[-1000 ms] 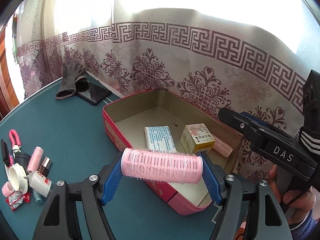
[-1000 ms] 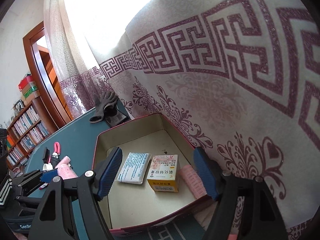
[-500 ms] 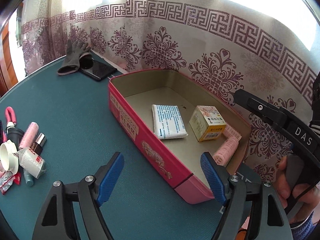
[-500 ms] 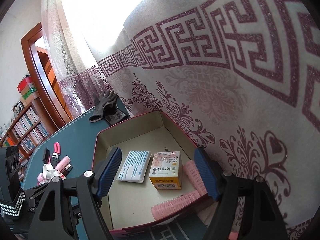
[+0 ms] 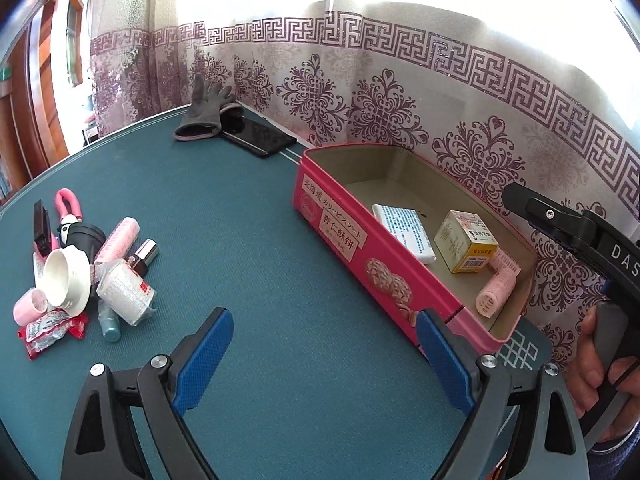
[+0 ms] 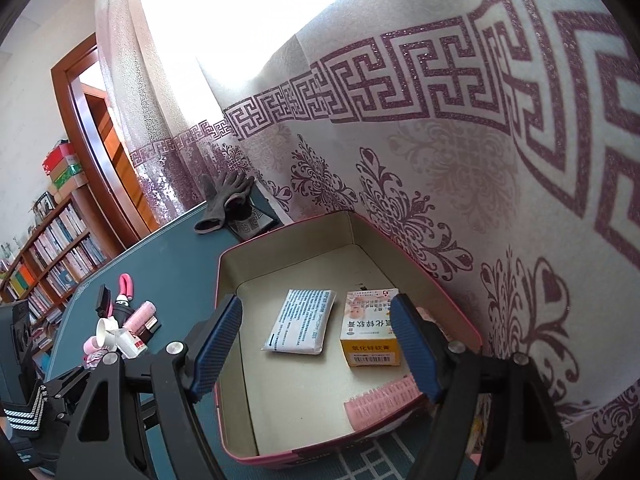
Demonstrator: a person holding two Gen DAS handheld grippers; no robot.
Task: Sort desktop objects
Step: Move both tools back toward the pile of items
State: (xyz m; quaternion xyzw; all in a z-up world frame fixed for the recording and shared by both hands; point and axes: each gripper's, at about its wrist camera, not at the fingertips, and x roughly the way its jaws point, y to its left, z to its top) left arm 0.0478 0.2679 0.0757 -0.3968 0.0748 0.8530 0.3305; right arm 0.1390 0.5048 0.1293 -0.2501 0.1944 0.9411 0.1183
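Note:
My left gripper hangs over the green table just left of the pink tin; its jaws are opening and nothing is between them. A pink hair roller lies in the tin's near corner, beside a yellow box and a white packet. My right gripper is open and empty above the tin, over the packet, the box and the roller. A pile of small items lies at the table's left, with another pink roller in it.
A grey glove and a dark phone lie at the table's far edge by the patterned curtain. A hand holds the right gripper's handle at the right edge. Bookshelves stand beyond the table.
My left gripper let go of the pink roller, which now lies in the tin. It then drew back left of the tin, lower, with its jaws wider. The right gripper shifted slightly.

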